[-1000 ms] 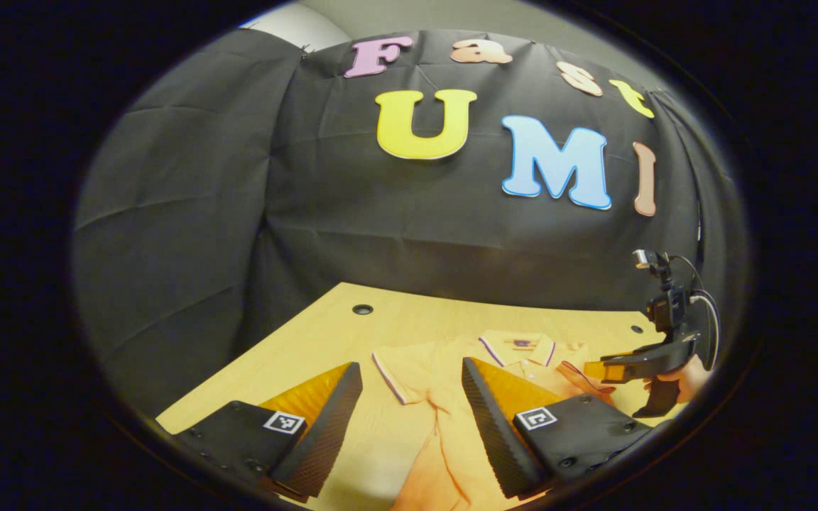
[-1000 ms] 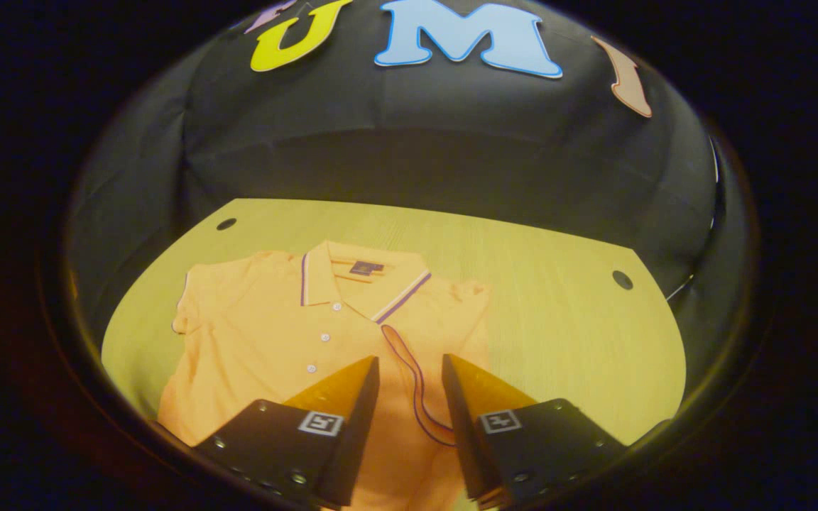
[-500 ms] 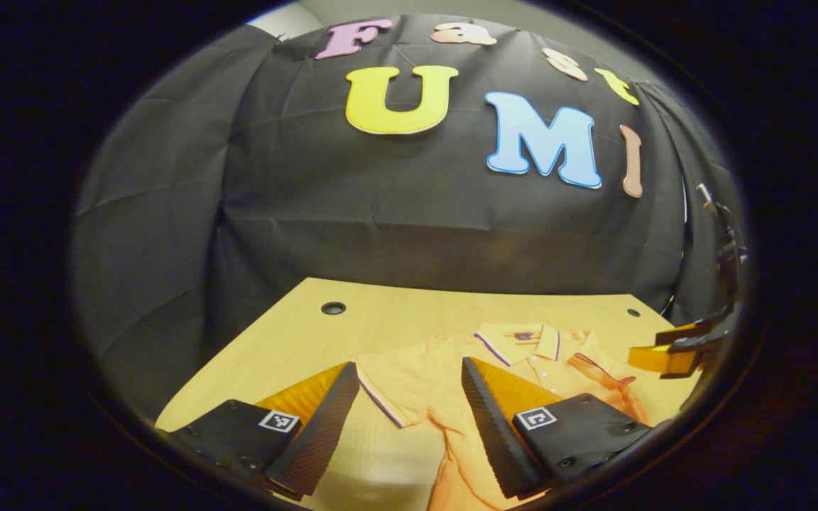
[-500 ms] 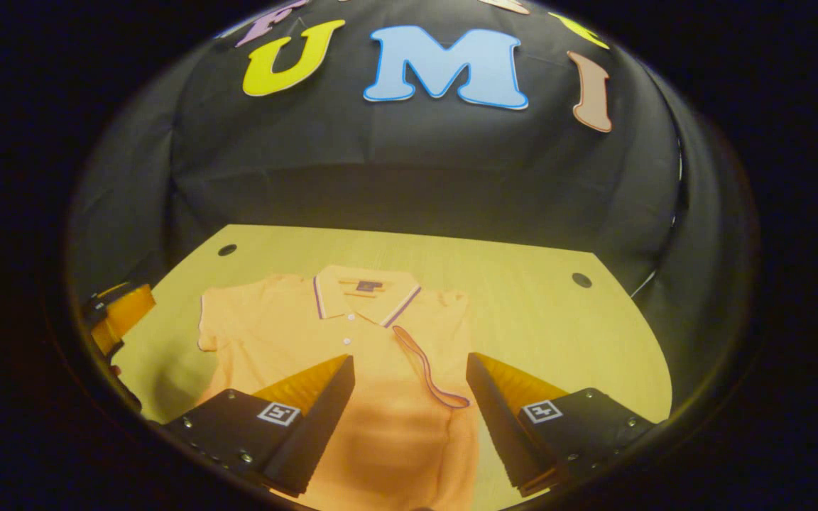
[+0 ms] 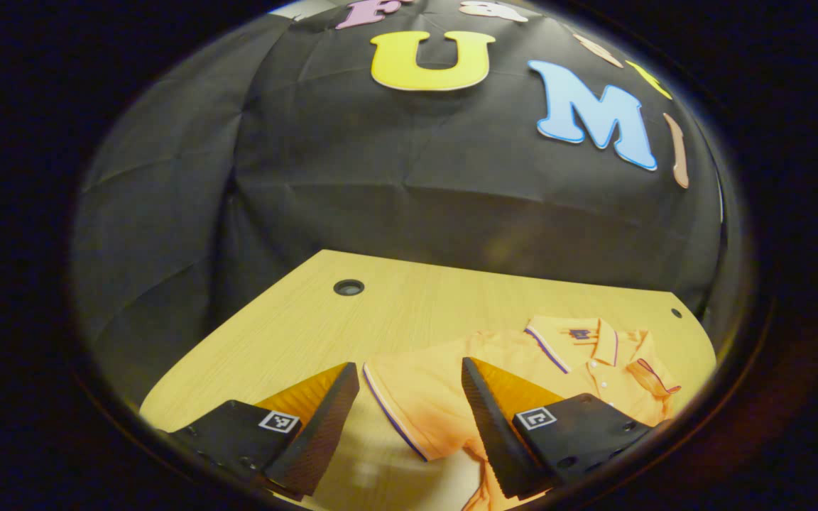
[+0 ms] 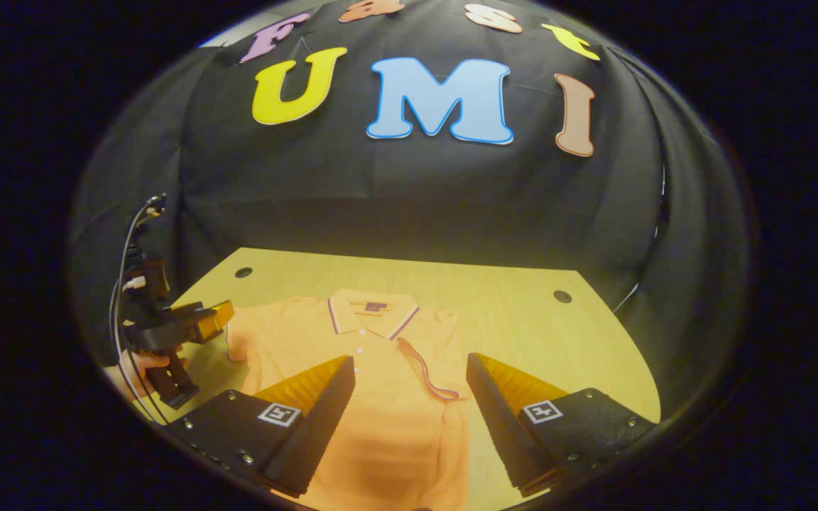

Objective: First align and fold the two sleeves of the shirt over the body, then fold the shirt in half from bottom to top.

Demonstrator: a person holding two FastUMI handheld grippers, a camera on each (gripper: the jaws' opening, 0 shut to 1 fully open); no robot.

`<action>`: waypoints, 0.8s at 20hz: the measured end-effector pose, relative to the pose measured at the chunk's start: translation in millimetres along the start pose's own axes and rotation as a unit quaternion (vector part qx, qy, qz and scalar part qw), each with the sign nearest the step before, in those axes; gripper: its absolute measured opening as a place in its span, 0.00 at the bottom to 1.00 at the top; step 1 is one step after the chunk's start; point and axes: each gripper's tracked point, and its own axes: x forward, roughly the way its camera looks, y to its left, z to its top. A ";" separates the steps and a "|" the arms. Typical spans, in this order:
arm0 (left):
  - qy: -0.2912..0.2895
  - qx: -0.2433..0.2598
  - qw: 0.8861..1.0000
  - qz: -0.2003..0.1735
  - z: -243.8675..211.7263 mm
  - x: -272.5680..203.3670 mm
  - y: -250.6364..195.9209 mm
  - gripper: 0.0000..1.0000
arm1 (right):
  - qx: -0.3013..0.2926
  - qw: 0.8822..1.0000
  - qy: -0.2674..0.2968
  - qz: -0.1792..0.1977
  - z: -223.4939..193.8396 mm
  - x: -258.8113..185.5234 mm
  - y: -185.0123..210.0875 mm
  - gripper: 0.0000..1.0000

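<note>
Warm, dim light falls from above onto the table (image 6: 522, 333). Straight edges bow near the rims. The near shirt (image 6: 388, 426) blurs softly.

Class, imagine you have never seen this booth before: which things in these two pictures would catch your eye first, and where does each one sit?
First comes the orange polo shirt, lying flat in the middle of the wooden table, with one sleeve already folded over its body. Next, in the right gripper view, the left gripper hangs by the unfolded sleeve at the table's left edge, held in a hand. The right gripper is open above the shirt's lower half.
</note>
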 end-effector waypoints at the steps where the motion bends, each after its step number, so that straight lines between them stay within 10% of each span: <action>1: 0.008 -0.008 1.000 0.004 -3.3 9.1 4.2 0.93 | -0.005 1.000 0.000 0.003 -1.6 -4.6 1.8 0.98; 16: 0.073 0.042 0.996 0.009 -47.1 67.5 10.8 0.94 | 0.045 0.999 0.002 0.001 -13.5 -32.2 3.7 0.98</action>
